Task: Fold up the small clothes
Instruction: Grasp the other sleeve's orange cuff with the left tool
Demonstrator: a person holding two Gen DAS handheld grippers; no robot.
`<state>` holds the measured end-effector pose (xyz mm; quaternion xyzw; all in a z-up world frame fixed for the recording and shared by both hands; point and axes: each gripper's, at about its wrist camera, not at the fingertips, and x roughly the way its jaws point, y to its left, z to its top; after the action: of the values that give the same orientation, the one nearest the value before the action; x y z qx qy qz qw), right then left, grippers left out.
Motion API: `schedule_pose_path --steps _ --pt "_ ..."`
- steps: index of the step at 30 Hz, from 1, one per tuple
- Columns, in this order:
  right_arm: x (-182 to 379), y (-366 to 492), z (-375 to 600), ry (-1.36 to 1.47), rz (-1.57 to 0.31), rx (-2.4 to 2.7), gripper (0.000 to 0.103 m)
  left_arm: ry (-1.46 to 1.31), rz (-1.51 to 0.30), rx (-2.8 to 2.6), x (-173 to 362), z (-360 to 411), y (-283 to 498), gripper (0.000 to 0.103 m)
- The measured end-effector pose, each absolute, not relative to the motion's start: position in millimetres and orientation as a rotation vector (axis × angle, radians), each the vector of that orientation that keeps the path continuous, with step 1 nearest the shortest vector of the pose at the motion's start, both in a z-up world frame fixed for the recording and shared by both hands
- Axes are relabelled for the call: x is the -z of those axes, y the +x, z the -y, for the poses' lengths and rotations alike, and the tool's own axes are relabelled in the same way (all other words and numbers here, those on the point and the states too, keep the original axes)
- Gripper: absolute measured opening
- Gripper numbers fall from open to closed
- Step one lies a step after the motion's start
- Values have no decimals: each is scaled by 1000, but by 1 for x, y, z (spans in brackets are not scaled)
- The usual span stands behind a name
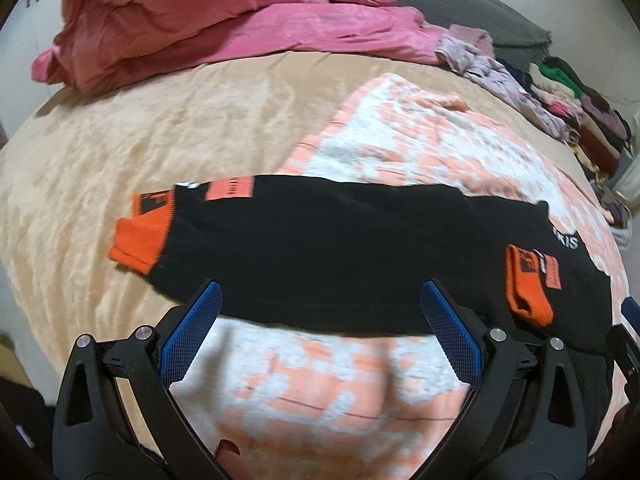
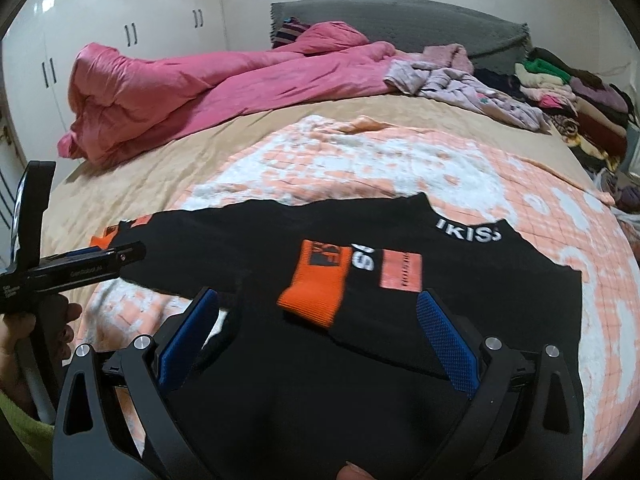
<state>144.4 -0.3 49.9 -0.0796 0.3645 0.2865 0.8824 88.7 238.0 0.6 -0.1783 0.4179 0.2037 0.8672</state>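
Black garment [image 1: 320, 240] lies flat with its long axis crosswise to both grippers, right gripper [image 2: 316, 312] over it, left gripper [image 1: 320, 304] at its near hem, both spread wide and empty.

beige bed [image 2: 140, 176], rumpled pink duvet [image 2: 192, 92], grey headboard [image 2: 400, 24], glossy white wardrobe doors [image 2: 120, 20], heaped clothes [image 2: 580, 100] at right

Both tongs gape wide, left tongs [image 1: 320, 300] and right tongs [image 2: 318, 308] side by side, a hand [image 2: 24, 332] gripping the left handle.
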Motion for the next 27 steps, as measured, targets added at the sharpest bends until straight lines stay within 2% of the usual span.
schedule_pose_path --steps 18,27 --pt "-49 134 -57 -229 -748 -705 99 -540 -920 -522 27 -300 50 93" --pt "-44 125 -84 -269 -745 -752 98 -731 -861 -517 46 -330 38 91"
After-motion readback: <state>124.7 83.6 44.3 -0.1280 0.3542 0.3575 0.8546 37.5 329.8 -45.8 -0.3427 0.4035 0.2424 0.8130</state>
